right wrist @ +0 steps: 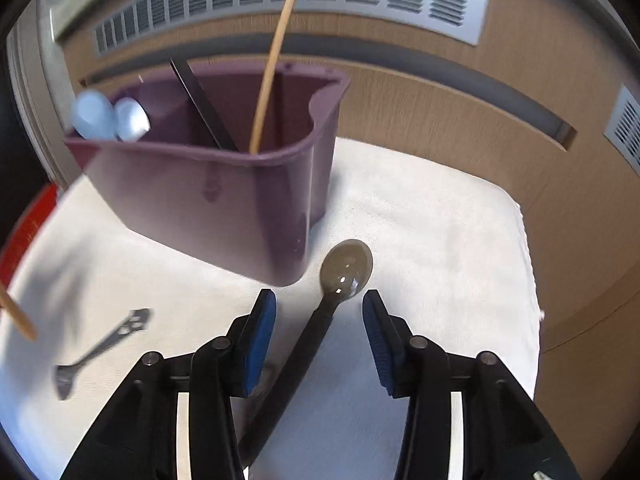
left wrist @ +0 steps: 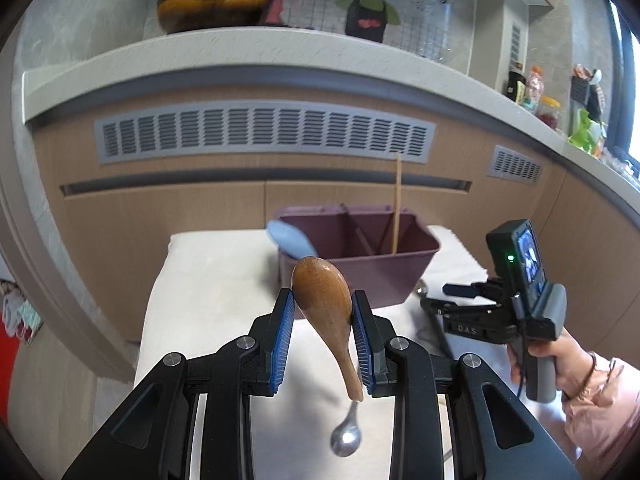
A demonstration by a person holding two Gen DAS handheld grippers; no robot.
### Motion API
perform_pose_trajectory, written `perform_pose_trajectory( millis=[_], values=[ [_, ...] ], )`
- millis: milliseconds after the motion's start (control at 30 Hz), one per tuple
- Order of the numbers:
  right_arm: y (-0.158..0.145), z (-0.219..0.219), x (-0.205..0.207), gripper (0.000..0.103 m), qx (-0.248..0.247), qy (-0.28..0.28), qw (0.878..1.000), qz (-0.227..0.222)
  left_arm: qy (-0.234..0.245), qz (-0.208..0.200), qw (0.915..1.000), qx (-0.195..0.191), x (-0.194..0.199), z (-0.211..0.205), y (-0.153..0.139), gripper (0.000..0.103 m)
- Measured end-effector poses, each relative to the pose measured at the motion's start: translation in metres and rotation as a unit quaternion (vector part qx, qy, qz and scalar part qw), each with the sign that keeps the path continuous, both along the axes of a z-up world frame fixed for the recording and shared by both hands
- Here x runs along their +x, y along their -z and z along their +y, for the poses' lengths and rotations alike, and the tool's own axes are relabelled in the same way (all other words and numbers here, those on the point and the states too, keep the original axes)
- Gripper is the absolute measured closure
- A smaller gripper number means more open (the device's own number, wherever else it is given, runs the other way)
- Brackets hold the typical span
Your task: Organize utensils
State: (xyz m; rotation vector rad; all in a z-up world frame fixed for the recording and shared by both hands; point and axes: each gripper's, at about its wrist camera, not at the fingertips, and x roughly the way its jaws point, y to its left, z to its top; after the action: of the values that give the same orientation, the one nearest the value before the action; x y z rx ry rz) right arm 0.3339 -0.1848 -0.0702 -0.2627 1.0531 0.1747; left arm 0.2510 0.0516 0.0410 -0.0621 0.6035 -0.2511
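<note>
Blue pads of the left tongs point(left wrist: 323, 344) clamp a wooden spoon point(left wrist: 324, 312) by its neck, bowl up toward twelve o'clock, handle hanging down past the pads. That grip looks meant to carry it to the purple caddy point(left wrist: 416, 264) standing just beyond on the white-covered bench point(left wrist: 208, 280), so the handle can drop in first. Below the tongs, at six o'clock, a steel spoon point(left wrist: 346, 436) lies on the cloth, its handle largely hidden behind the wooden one.

From the right wrist, the right tongs point(right wrist: 319, 338) stand open astride a dark spoon point(right wrist: 347, 266) lying on the bench, bowl near the caddy's corner at twelve o'clock; neither pad touches it, so I judge a pickup is being lined up. The handle runs under the tongs and is cut off at the bottom.

Inside the caddy a tall chopstick point(right wrist: 272, 60) leans in one compartment, a black utensil point(right wrist: 204, 108) beside it, and two pale blue spoons point(right wrist: 108, 118) poke over the rim at ten o'clock. At eight o'clock a metal fork point(right wrist: 100, 352) lies blurred; its tines are hard to make out.
</note>
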Motion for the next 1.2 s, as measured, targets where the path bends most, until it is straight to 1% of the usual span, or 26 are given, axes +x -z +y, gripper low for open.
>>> perform_pose_trajectory(
  millis=[100, 133, 167, 200, 233, 300, 400, 500, 567, 600, 633, 667, 700, 733, 800, 867, 900, 933, 967, 1000, 1033, 1100, 1133, 1200],
  values=[
    [0.01, -0.002, -0.001, 0.06, 0.006, -0.011, 0.999, 0.033, -0.005, 0.009, 0.9999, -0.004, 0.003, 0.006, 0.008, 0.073],
    [0.012, -0.004, -0.006, 0.061, 0.003, -0.016, 0.999, 0.038, -0.005, 0.011, 0.9999, -0.004, 0.004, 0.007, 0.01, 0.073],
    [0.012, -0.006, -0.014, 0.063, 0.0, -0.02, 0.999, 0.032, -0.006, 0.013, 0.9999, -0.004, 0.004, 0.009, 0.012, 0.073],
    [0.01, -0.01, -0.025, 0.078, -0.003, -0.021, 0.999, 0.025, -0.007, 0.015, 0.9999, -0.004, 0.005, 0.01, 0.014, 0.073],
    [0.009, -0.011, -0.031, 0.089, -0.005, -0.021, 0.999, 0.027, -0.008, 0.017, 0.9998, -0.005, 0.006, 0.01, 0.015, 0.073],
    [0.007, -0.019, -0.047, 0.092, -0.002, -0.021, 0.999, 0.037, -0.008, 0.022, 0.9997, -0.009, 0.009, 0.013, 0.018, 0.073],
    [0.002, -0.028, -0.07, 0.092, 0.001, -0.029, 0.998, 0.055, -0.007, 0.027, 0.9995, -0.013, 0.012, 0.011, 0.021, 0.073],
    [-0.005, -0.032, -0.094, 0.091, 0.024, -0.057, 0.994, 0.089, -0.001, 0.029, 0.9995, -0.015, 0.013, 0.007, 0.022, 0.073],
    [-0.012, -0.037, -0.1, 0.083, 0.041, -0.057, 0.994, 0.086, 0.003, 0.032, 0.9994, -0.014, 0.013, 0.003, 0.023, 0.073],
    [-0.015, -0.037, -0.101, 0.069, 0.044, -0.056, 0.994, 0.077, 0.006, 0.034, 0.9993, -0.014, 0.013, 0.002, 0.023, 0.073],
    [-0.019, -0.037, -0.101, 0.053, 0.043, -0.054, 0.996, 0.061, 0.007, 0.035, 0.9993, -0.015, 0.013, 0.001, 0.023, 0.073],
    [-0.022, -0.037, -0.098, 0.047, 0.04, -0.049, 0.997, 0.04, 0.009, 0.035, 0.9992, -0.014, 0.013, -0.001, 0.024, 0.073],
    [-0.023, -0.036, -0.093, 0.041, 0.042, -0.045, 0.998, 0.031, 0.011, 0.036, 0.9992, -0.014, 0.013, -0.003, 0.024, 0.073],
    [-0.023, -0.034, -0.088, 0.041, 0.046, -0.044, 0.998, 0.025, 0.013, 0.037, 0.9991, -0.014, 0.013, -0.004, 0.024, 0.073],
    [-0.016, -0.028, -0.073, 0.041, 0.058, -0.039, 0.997, 0.03, 0.016, 0.038, 0.9991, -0.012, 0.011, -0.007, 0.024, 0.073],
    [-0.005, -0.018, -0.056, 0.041, 0.058, -0.029, 0.997, 0.032, 0.018, 0.038, 0.9991, -0.007, 0.008, -0.009, 0.023, 0.073],
    [-0.001, -0.018, -0.049, 0.042, 0.055, -0.028, 0.998, 0.032, 0.019, 0.039, 0.9991, -0.005, 0.008, -0.009, 0.023, 0.073],
    [0.004, -0.015, -0.045, 0.047, 0.046, -0.024, 0.998, 0.038, 0.021, 0.04, 0.999, -0.003, 0.008, -0.01, 0.023, 0.073],
    [0.011, -0.013, -0.041, 0.048, 0.034, -0.016, 0.998, 0.047, 0.021, 0.041, 0.9989, -0.001, 0.006, -0.011, 0.023, 0.073],
    [0.011, -0.011, -0.043, 0.065, 0.028, -0.016, 0.999, 0.035, 0.021, 0.042, 0.9989, 0.001, 0.005, -0.012, 0.023, 0.073],
    [0.01, -0.008, -0.044, 0.074, 0.025, -0.023, 0.999, 0.036, 0.022, 0.043, 0.9988, 0.003, 0.004, -0.012, 0.023, 0.073],
    [0.001, -0.002, -0.052, 0.074, 0.008, -0.028, 0.999, 0.027, 0.024, 0.043, 0.9988, 0.005, 0.003, -0.012, 0.022, 0.073],
    [-0.008, -0.002, -0.058, 0.074, 0.009, -0.031, 0.999, 0.016, 0.023, 0.042, 0.9988, 0.005, 0.002, -0.012, 0.022, 0.073],
    [-0.026, -0.006, -0.067, 0.074, 0.038, -0.031, 0.999, 0.006, 0.025, 0.04, 0.9989, 0.007, 0.0, -0.012, 0.021, 0.073]
  ],
)
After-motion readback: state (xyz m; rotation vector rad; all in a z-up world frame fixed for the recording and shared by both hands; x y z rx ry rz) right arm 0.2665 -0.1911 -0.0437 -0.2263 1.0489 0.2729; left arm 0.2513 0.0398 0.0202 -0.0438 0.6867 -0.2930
